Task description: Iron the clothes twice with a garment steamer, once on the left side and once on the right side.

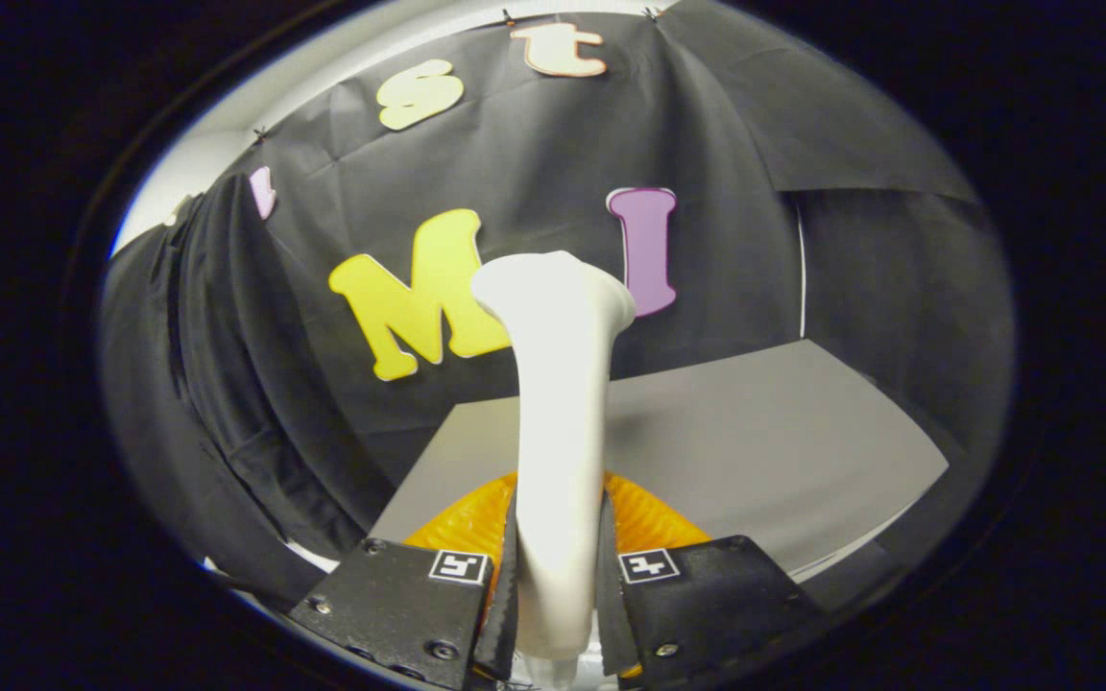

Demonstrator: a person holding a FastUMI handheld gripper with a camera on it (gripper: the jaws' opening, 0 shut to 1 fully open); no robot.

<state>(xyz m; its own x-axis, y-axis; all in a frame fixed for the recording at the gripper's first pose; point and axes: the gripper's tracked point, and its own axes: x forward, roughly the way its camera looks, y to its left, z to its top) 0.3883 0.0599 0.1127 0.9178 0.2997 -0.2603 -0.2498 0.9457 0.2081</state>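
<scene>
Fingers (558, 576) clamp steamer (558, 403) handle | grey table (755, 441) beyond | dark garment (217, 384) left

Dim booth, light from above left: bright white strip over the wall (534, 144). Steamer (558, 403) well lit, slightly soft and blown out. Table (755, 432) evenly grey, no hard shadows. Strong fisheye bending at edges; fingers (390, 595) sharp.

White garment steamer (558, 422) stands upright (flared head topmost), beside hanging black clothes (198, 384).
</scene>
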